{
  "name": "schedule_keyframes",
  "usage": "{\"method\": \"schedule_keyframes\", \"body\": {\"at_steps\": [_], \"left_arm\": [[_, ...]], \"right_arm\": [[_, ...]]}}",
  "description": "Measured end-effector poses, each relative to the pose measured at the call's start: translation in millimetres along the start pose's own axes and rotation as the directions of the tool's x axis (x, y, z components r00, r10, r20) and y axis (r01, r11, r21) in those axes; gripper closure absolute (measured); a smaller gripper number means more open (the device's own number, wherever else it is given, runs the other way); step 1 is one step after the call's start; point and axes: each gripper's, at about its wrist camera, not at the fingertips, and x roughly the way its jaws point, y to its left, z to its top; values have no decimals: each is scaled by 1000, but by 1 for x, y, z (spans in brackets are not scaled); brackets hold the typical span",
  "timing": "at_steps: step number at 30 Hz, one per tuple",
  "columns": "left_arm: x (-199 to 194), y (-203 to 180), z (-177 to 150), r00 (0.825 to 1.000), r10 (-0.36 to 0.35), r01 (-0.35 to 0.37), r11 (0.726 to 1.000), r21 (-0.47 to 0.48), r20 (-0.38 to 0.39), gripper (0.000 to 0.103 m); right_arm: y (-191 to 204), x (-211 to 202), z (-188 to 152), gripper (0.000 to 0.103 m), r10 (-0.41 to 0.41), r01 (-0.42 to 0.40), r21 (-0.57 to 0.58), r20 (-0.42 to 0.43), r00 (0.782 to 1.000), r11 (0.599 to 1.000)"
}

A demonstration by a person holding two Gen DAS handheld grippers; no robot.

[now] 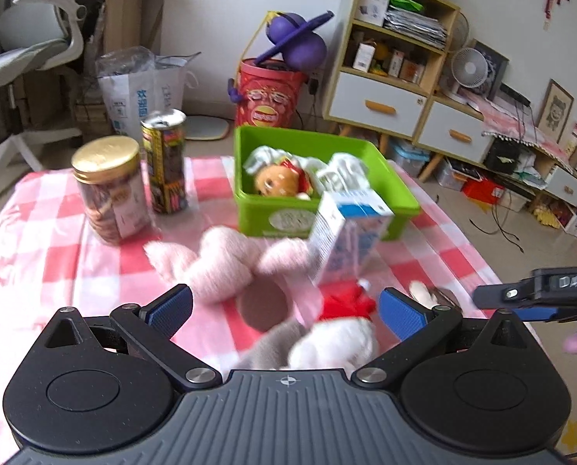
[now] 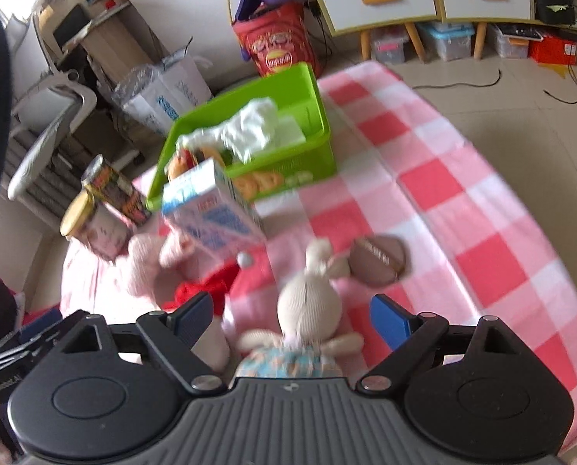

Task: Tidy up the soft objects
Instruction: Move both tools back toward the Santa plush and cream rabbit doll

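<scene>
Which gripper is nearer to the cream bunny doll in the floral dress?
Right. The right gripper has its open jaws on either side of the cream bunny doll; the left gripper sits over a white plush with a red bow.

This is a lived-in room of a home, probably a living room or bedroom, though motion blur softens much of it. A wooden shelf unit (image 1: 395,35) with white drawers holds boxes and stacked papers. A small fan (image 1: 470,68) and framed pictures (image 1: 555,110) stand on the low cabinet beside it. An office chair (image 1: 28,46) sits by a desk. A red snack tub (image 1: 267,95) and plastic storage bins (image 2: 447,40) rest on the tiled floor (image 2: 494,100). A pink checked cloth (image 2: 463,201) covers the worktop.
</scene>
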Motion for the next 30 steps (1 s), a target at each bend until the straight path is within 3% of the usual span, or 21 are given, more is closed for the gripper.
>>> {"method": "schedule_keyframes", "body": {"at_steps": [3, 7, 13, 19, 25, 27, 30], "left_arm": [[6, -11, -11, 1000, -17, 18, 999, 49, -26, 5], [18, -22, -23, 997, -41, 46, 994, 95, -58, 6], [29, -27, -34, 991, -86, 94, 992, 81, -100, 9], [38, -27, -39, 981, -144, 154, 985, 74, -131, 18], [46, -32, -43, 977, -144, 161, 981, 106, -156, 25], [46, -34, -44, 978, -141, 159, 981, 110, -156, 25], [47, -34, -43, 978, -141, 159, 981, 110, -154, 26]], "right_arm": [[1, 11, -9, 38, -35, 35, 1, -60, 998, 999], [5, 17, -14, 38, -24, 25, 13, -78, 997, 1000], [7, 29, -23, 38, -33, 36, 27, -124, 992, 999], [3, 38, -28, 39, -32, 42, 60, -157, 987, 997], [3, 49, -34, 57, -23, 37, 68, -198, 980, 997], [3, 54, -37, 74, -9, 25, 71, -216, 976, 997], [5, 60, -41, 85, -20, 33, 52, -227, 974, 998]]}}
